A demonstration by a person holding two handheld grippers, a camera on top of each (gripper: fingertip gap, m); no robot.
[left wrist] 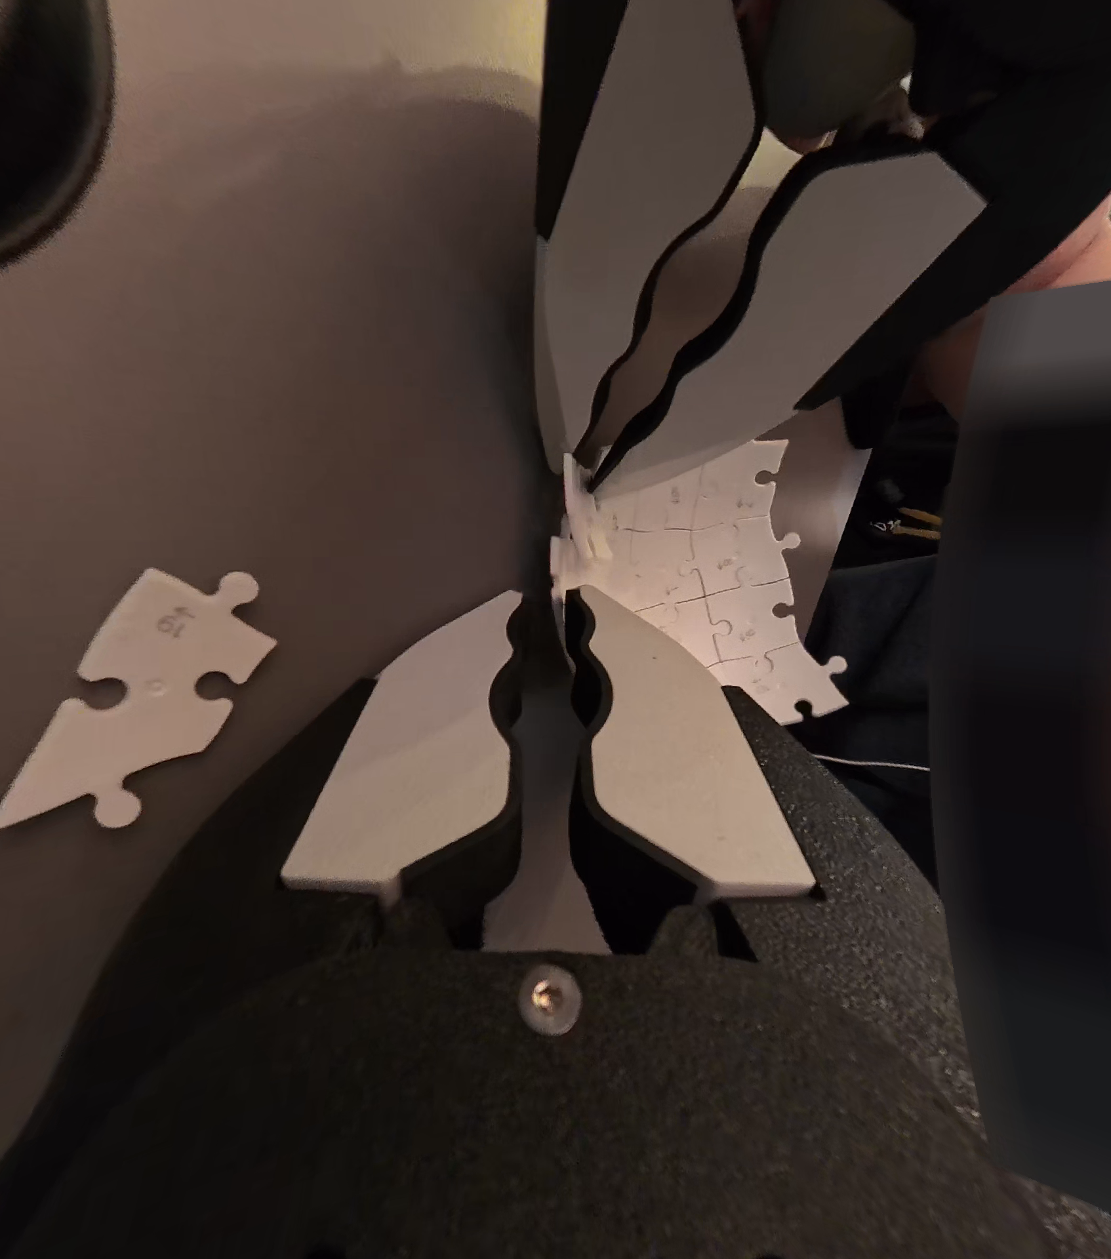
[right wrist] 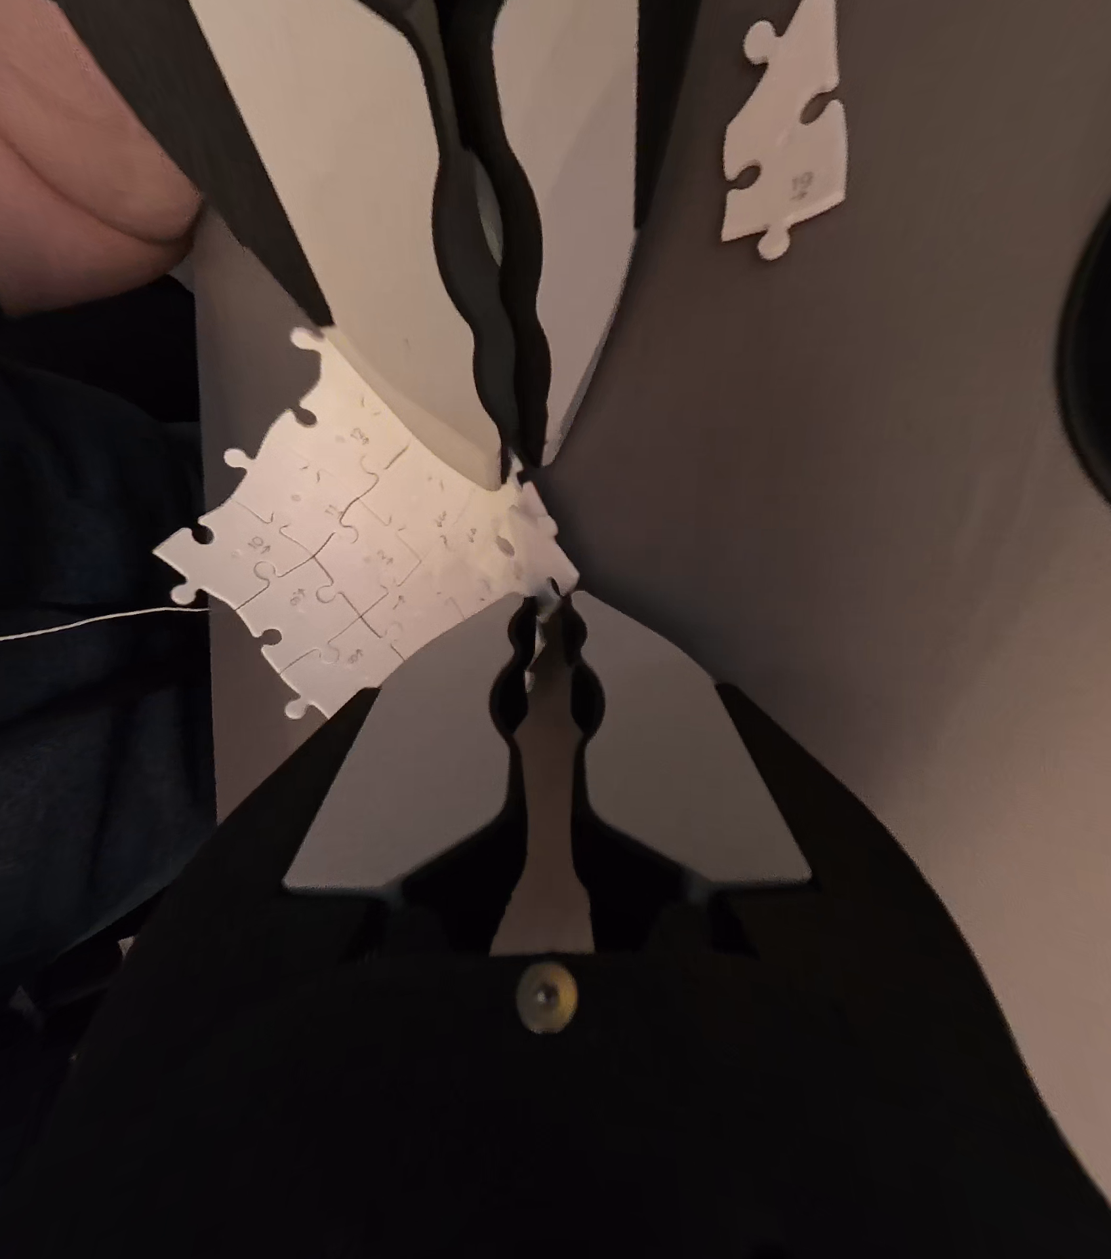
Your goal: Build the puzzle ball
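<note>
two grippers pinch one curved sheet (right wrist: 348, 552) of joined pieces, held in the air over the table (left wrist: 335, 340). left gripper (left wrist: 563, 599) and right gripper (right wrist: 542, 603) are both clamped on its edge, tip to tip. best keep both grips firm and press gently so tabs seat. small printed numbers mark the pieces; a spare piece (left wrist: 144, 688) lies well apart.

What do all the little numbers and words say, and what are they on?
Loose puzzle piece: one small printed mark, which I won't repeat.
Joined puzzle sheet: tiny marks on its pieces, mostly blurred; not repeated either.
Nothing else readable.
</note>
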